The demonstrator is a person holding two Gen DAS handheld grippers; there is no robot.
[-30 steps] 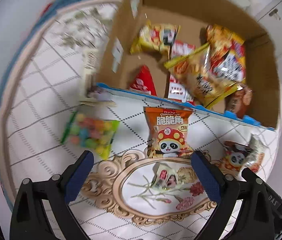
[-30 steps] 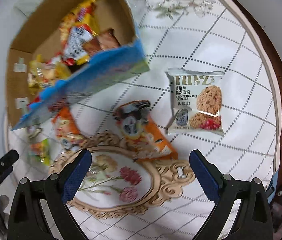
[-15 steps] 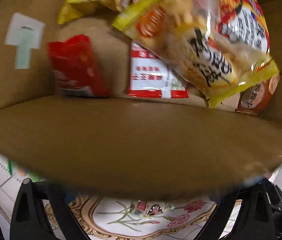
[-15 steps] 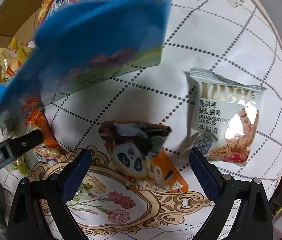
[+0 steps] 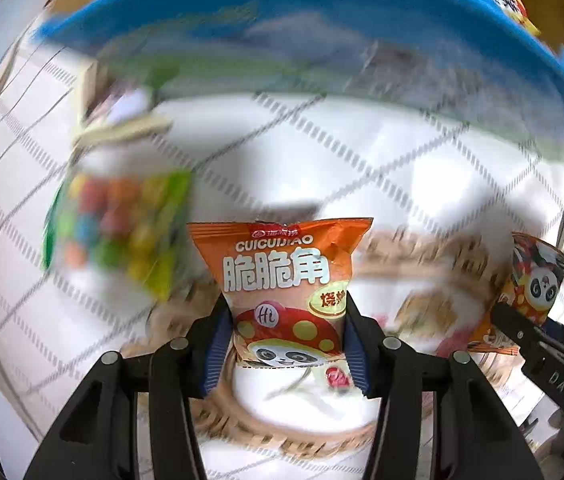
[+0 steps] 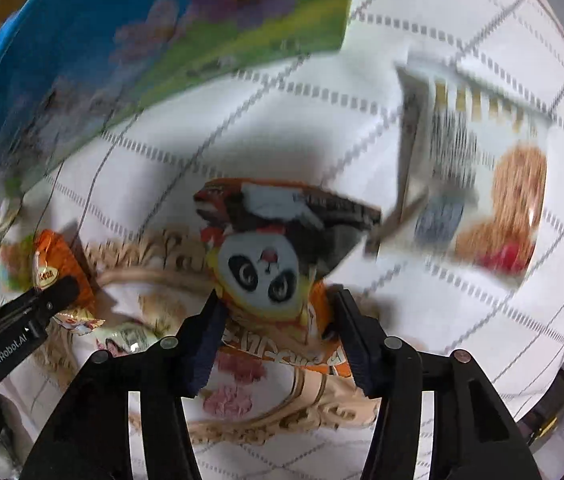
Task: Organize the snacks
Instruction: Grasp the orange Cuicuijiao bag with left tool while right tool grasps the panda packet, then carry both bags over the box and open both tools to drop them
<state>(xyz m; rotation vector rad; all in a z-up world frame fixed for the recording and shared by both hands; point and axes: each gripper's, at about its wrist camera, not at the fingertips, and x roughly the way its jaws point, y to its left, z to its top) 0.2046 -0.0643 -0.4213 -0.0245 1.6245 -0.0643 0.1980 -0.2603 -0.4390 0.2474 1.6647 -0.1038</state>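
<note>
Both grippers have just been closing: the left gripper [image 5: 287,344] pinches the orange panda bag [image 5: 282,280], the right gripper [image 6: 276,332] the second panda bag [image 6: 266,264], both near the blue box [image 5: 321,20]. The puffy packs look slippery, so either could squirt free or get crushed when lifted.

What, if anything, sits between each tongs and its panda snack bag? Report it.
Nothing visible. The left tongs have just been closing and their pads press the sides of the orange panda bag. The right tongs have also been closing, onto the other panda bag, with nothing in between.
</note>
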